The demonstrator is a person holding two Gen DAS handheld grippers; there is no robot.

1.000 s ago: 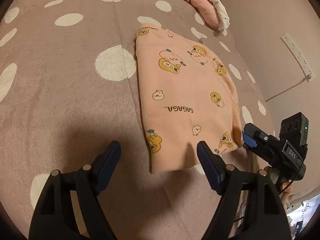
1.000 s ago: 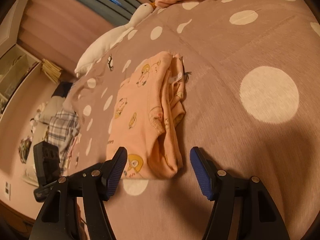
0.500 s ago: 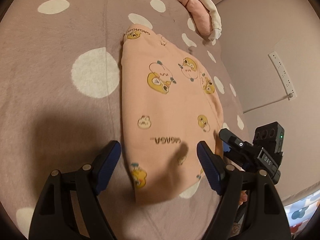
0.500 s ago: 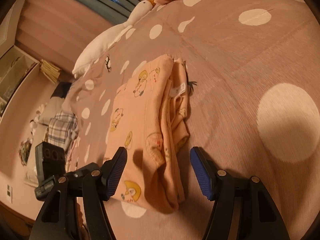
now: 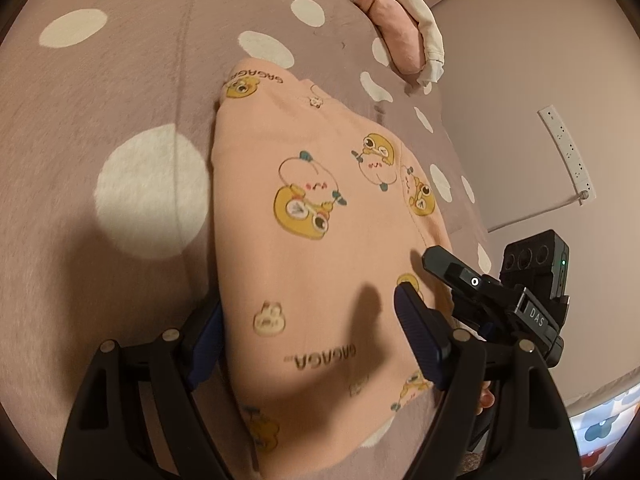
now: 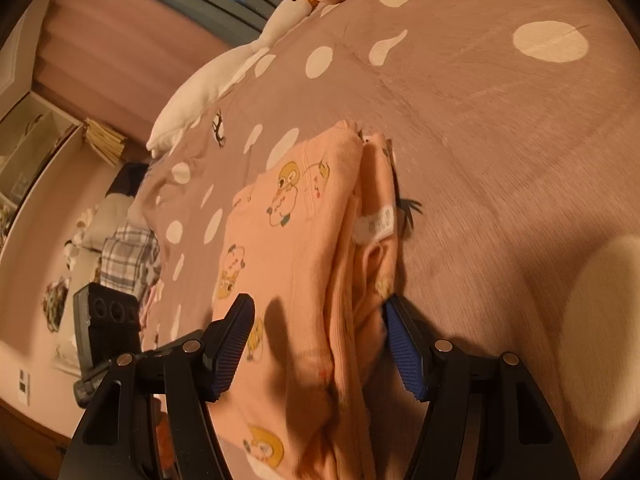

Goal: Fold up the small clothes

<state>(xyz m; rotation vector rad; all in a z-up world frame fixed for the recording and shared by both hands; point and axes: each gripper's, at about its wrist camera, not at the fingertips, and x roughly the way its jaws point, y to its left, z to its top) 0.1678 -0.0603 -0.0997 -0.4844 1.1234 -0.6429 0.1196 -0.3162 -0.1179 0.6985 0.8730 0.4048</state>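
- Folded peach garment (image 5: 320, 272) lies flat on the bedspread (image 5: 100, 80), which is mauve with white dots.
- It has little yellow cartoon animals on it and the word "GAGAGA".
- In the right wrist view the garment (image 6: 304, 264) shows its stacked layers along one side, with a small white tag (image 6: 376, 224) sticking out.
- The left gripper (image 5: 308, 344) is low over the near end of the garment. Its jaws are wide apart, one finger on each side of the cloth. One blue pad (image 5: 416, 340) sits over the cloth. The other pad (image 5: 208, 344) is partly hidden behind the cloth's edge. It is not squeezing anything.
- The right gripper (image 6: 316, 352) is at the other side of the garment's near end. Its jaws are apart too, with the folded layers between them. The right pad (image 6: 404, 356) is just beside the stacked edge. Whether it touches the cloth cannot be told. The left pad (image 6: 232, 344) is over the flat top.
- From the left view, the right gripper (image 5: 496, 300) shows as a black tool beside the garment's right edge.
- A pink and white bundle of cloth (image 5: 404, 32) lies far up the bed, well apart from the garment.
- A white goose toy (image 6: 224, 72) lies along the bed's far edge.
- A white power strip (image 5: 568, 152) hangs on the wall.
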